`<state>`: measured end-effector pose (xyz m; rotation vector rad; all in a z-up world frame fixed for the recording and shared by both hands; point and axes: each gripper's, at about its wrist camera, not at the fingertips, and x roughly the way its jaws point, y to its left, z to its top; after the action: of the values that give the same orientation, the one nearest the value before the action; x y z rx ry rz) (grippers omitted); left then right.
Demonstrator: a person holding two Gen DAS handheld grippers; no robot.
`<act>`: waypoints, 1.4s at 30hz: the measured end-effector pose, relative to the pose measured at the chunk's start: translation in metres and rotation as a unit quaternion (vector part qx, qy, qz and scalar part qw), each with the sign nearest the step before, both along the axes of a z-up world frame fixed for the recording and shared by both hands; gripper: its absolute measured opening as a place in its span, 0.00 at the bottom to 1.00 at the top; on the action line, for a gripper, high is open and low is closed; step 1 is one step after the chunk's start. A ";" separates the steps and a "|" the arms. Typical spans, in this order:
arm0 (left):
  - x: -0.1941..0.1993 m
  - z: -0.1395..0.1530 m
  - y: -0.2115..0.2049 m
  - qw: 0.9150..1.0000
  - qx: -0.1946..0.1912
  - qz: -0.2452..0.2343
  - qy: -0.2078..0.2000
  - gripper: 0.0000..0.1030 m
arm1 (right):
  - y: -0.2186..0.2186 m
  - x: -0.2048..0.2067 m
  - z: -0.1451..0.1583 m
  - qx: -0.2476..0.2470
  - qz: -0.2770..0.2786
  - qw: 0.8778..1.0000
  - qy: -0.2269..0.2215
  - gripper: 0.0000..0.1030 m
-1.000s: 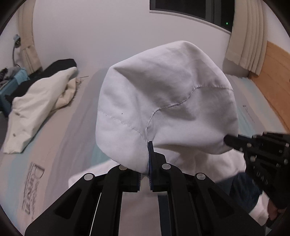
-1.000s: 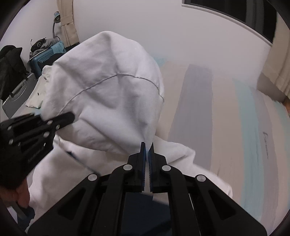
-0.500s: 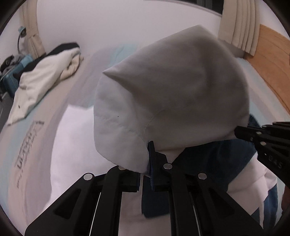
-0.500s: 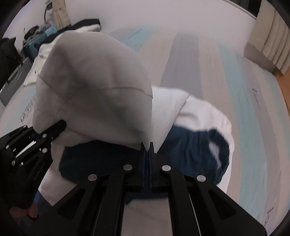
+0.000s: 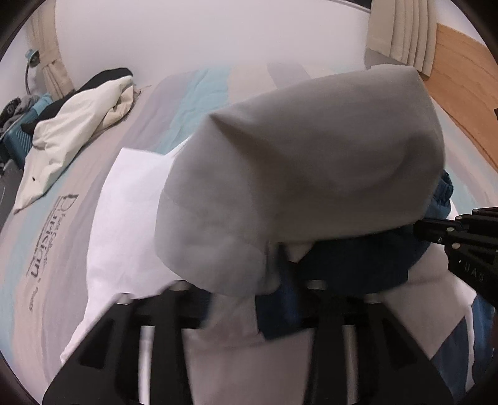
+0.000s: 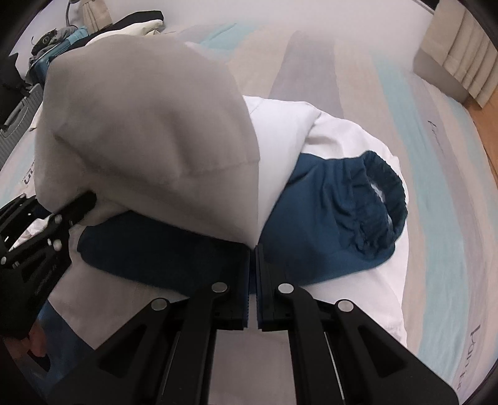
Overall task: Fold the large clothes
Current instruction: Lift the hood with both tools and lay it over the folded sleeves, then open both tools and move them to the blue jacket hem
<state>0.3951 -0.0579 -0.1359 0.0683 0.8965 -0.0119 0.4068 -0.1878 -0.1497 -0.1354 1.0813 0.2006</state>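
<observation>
A white and dark blue hooded jacket [image 6: 330,199] lies on the bed. Its white hood [image 5: 305,174] is lifted and bulges over the jacket's body; it also shows in the right wrist view [image 6: 143,131]. My left gripper [image 5: 267,280] is shut on the hood's left edge, its tips hidden by cloth and blurred. My right gripper [image 6: 252,252] is shut on the hood's right edge. A folded sleeve with a blue elastic cuff [image 6: 386,190] lies on the jacket's right side. Each gripper shows at the other view's edge.
The bed [image 6: 435,155] has a sheet striped in pale blue, beige and grey. A heap of cream and black clothes [image 5: 77,124] lies at its far left. A blue case [image 5: 18,137] stands beyond it. A wooden panel [image 5: 460,93] and curtains [image 5: 401,28] are at the right.
Both grippers have carried the hood down and forward over the jacket's body. The views have tilted down towards the bed, and the blue panel and cuff have come into view.
</observation>
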 end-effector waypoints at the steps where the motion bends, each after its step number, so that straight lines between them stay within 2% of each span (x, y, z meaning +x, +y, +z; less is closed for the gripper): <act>1: -0.004 0.003 0.004 1.000 -0.002 0.004 -0.002 0.60 | -0.002 -0.002 0.003 0.003 -0.001 1.000 0.000 0.04; 2: -0.006 0.006 0.006 1.000 -0.004 0.006 -0.004 0.72 | -0.004 -0.004 0.006 0.007 -0.002 1.000 -0.001 0.05; 5: -0.018 0.018 0.017 1.000 -0.014 0.013 -0.005 0.83 | -0.014 -0.016 0.015 0.012 -0.012 1.000 -0.006 0.06; 6: -0.020 0.022 0.019 1.000 -0.016 0.015 -0.004 0.86 | -0.015 -0.018 0.019 0.017 -0.014 1.000 -0.007 0.11; 7: -0.024 0.025 0.022 1.000 -0.019 0.018 -0.001 0.92 | -0.018 -0.020 0.022 0.021 -0.017 1.000 -0.009 0.24; 9: -0.028 0.031 0.027 0.999 -0.025 0.022 0.009 0.94 | -0.021 -0.023 0.027 0.027 -0.020 0.999 -0.016 0.43; 11: -0.029 0.033 0.031 0.999 -0.020 0.022 0.026 0.94 | -0.024 -0.026 0.031 0.025 -0.026 0.999 -0.020 0.52; 15: -0.028 0.033 0.037 0.996 -0.035 0.025 0.073 0.94 | -0.027 -0.035 0.037 0.032 -0.042 0.998 -0.019 0.83; 18: -0.028 0.033 0.038 0.993 -0.043 0.023 0.108 0.94 | -0.035 -0.037 0.043 0.037 -0.058 0.997 -0.019 0.93; 22: -0.038 0.031 0.042 0.988 -0.057 0.027 0.138 0.94 | -0.034 -0.047 0.041 0.033 -0.066 0.997 -0.001 0.93; 29: -0.066 0.035 0.046 0.987 -0.040 0.050 0.146 0.94 | -0.030 -0.073 0.044 0.031 -0.054 0.998 0.008 0.93; 36: -0.118 0.032 0.060 0.980 -0.041 0.091 0.175 0.94 | -0.038 -0.106 0.042 0.012 -0.041 0.999 0.032 0.93; 42: -0.170 0.022 0.068 0.978 -0.021 0.091 0.186 0.94 | -0.054 -0.148 0.026 -0.008 -0.055 0.997 0.048 0.93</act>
<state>0.2251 0.0103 -0.1143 -0.0581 1.2733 0.1316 0.2590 -0.2422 -0.1233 -0.0813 1.1821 0.0990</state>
